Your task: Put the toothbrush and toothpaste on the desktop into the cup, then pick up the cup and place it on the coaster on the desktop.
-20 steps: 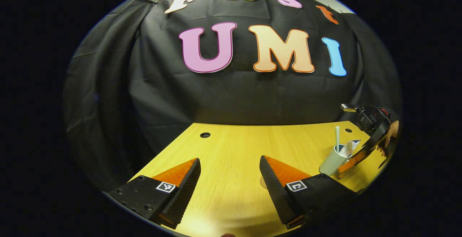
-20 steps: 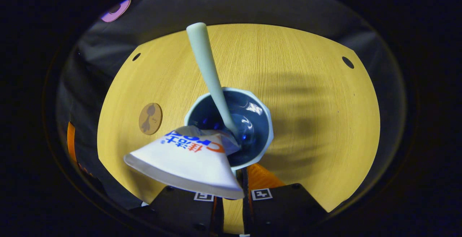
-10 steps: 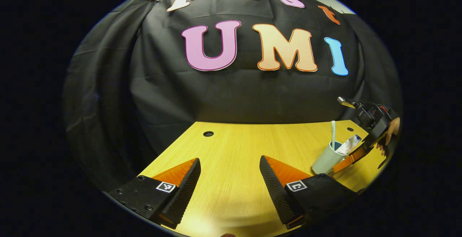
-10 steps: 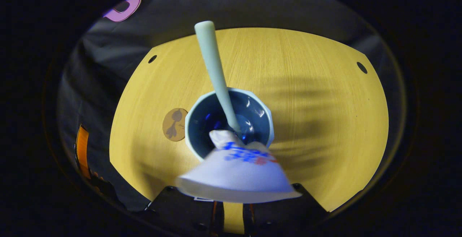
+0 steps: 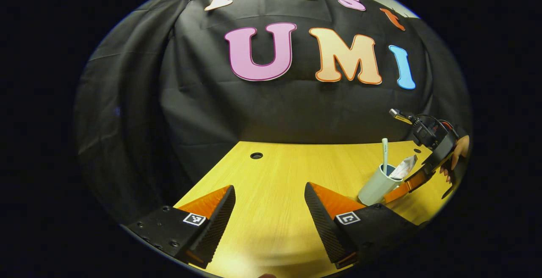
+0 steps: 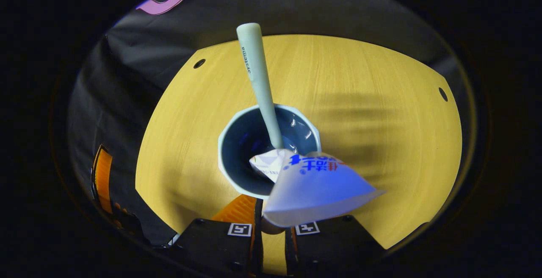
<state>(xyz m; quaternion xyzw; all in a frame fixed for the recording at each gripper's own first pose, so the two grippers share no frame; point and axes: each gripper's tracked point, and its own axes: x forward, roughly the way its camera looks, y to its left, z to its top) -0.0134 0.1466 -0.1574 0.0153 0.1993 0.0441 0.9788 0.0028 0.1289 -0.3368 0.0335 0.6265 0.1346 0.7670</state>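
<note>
My left gripper [image 5: 269, 210] sits low in the frame of the left gripper view, jaws wide apart, nothing between them, bare desktop [image 5: 288, 172] under it.

Right of that, lower right of the same view: cup [image 5: 374, 187] upright on the desktop, toothbrush [image 5: 385, 153] standing handle-up in it, toothpaste [image 5: 403, 168] leaning out over the rim toward my right gripper [image 5: 402, 187], which a hand [image 5: 459, 151] holds at the far right edge.

Right gripper view, left to right: toothbrush [image 6: 259, 83] runs from upper centre down into the cup [image 6: 237, 142] at frame centre; toothpaste [image 6: 313, 187] has its cap end in the cup and its flat crimped tail fanned toward lower right, covering part of my fingers. My right gripper [image 6: 273, 227] is at bottom centre, fingers close together with a narrow gap. It looks pinched on the near cup wall, but the tube hides the contact, so I cannot tell.

Coaster isn't anywhere I can place from here.

Handling, my read: the cup is rigid, smooth-walled, probably slippery and top-heavy with two tall things in it. Take it by the near rim wall, one finger in, one out, and keep it vertical. The tube is soft and light, flops freely, so tilt could tip it out. The brush is stiff and light.
</note>
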